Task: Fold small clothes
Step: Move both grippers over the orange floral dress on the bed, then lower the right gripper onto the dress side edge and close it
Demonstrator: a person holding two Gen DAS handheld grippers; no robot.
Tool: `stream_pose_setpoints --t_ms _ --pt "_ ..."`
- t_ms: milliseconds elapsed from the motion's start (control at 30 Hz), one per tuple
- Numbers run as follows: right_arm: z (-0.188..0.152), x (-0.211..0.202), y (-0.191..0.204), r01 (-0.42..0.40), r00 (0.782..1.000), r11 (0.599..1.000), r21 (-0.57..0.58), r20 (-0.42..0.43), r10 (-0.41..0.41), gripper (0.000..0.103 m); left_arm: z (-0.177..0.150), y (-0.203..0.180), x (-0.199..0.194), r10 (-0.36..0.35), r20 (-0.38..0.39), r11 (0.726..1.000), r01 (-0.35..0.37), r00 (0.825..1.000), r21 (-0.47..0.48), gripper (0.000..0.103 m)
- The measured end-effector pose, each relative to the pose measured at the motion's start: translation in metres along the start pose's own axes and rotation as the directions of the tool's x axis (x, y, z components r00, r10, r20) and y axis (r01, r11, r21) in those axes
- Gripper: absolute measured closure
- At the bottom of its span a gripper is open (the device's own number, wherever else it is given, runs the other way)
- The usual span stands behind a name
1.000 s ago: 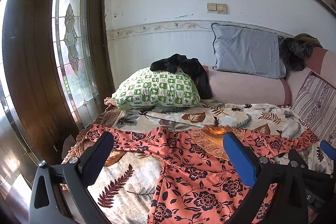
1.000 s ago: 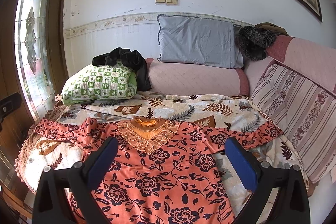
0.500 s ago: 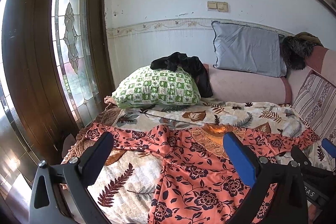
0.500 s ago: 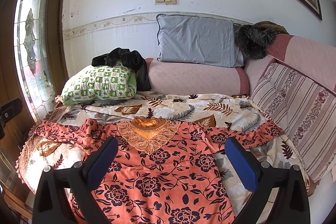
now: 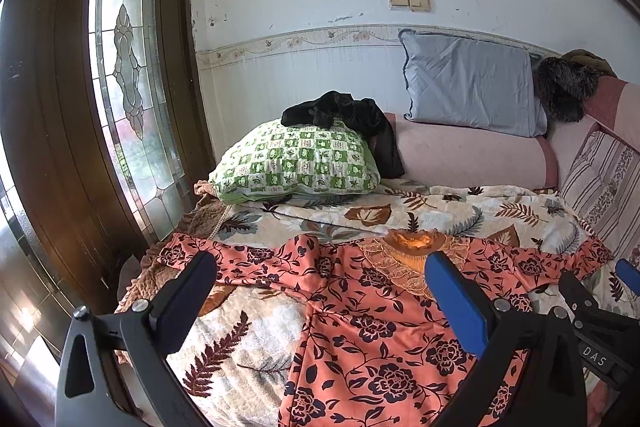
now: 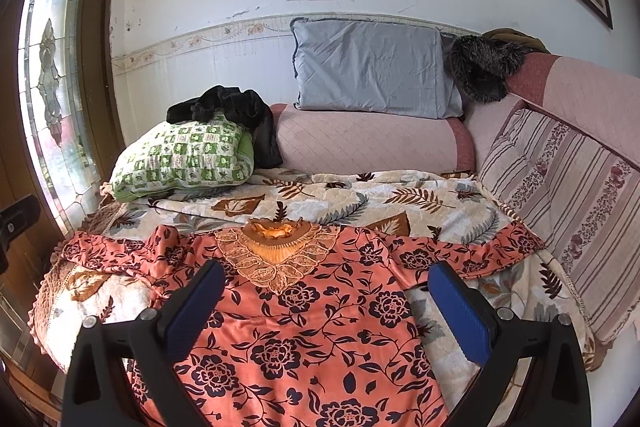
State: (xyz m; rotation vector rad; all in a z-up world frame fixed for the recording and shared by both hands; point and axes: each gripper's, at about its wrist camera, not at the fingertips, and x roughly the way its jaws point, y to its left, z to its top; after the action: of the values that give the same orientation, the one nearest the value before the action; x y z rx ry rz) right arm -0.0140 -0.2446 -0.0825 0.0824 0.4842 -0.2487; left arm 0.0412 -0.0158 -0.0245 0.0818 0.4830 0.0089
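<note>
Left tool (image 5: 320,281): fingers spread wide, nothing between them, held above the left half of the garment. Right tool (image 6: 326,289): also spread wide and empty, held above the garment's chest area. In the left wrist view, part of the right tool shows at the lower right edge.

Orange floral garment (image 6: 304,311): lies face up and mostly flat on the leaf-print blanket (image 6: 360,199) covering the sofa seat. Lace-trimmed neckline (image 6: 276,247) points away from the cameras, toward the sofa back. Both sleeves are stretched out sideways; the left sleeve (image 5: 224,259) is rumpled with folds near the shoulder, the right sleeve (image 6: 480,251) reaches to just beside the striped cushion (image 6: 568,211).

Behind the garment: green checked pillow (image 6: 184,159) at the blanket's far left, a black cloth (image 6: 232,111) heaped on it and hanging down its right side. Grey pillow (image 6: 372,67) leans on the wall above the pink bolster (image 6: 368,139). A dark furry item (image 6: 484,67) sits at the sofa's back corner. Wooden door with a leaded glass pane (image 5: 128,87) stands to the left.
</note>
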Motion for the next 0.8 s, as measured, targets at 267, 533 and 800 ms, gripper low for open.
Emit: stream_pose_setpoints --t_ms 267,533,800 --pt "0.002 0.020 -0.012 0.006 1.000 1.000 0.016 -0.027 -0.006 0.000 0.001 -0.009 0.016 0.005 -0.018 1.000 -0.004 1.000 0.016 0.000" --pt "-0.001 0.053 -0.039 0.037 0.996 0.997 0.074 -0.081 -0.030 0.000 0.001 -0.030 0.047 -0.003 -0.057 0.999 0.006 0.998 0.051 0.000" --pt "0.003 0.084 -0.064 0.079 0.993 0.992 0.101 -0.100 -0.069 0.000 0.003 -0.054 0.079 -0.024 -0.071 0.997 0.030 0.997 0.073 0.000"
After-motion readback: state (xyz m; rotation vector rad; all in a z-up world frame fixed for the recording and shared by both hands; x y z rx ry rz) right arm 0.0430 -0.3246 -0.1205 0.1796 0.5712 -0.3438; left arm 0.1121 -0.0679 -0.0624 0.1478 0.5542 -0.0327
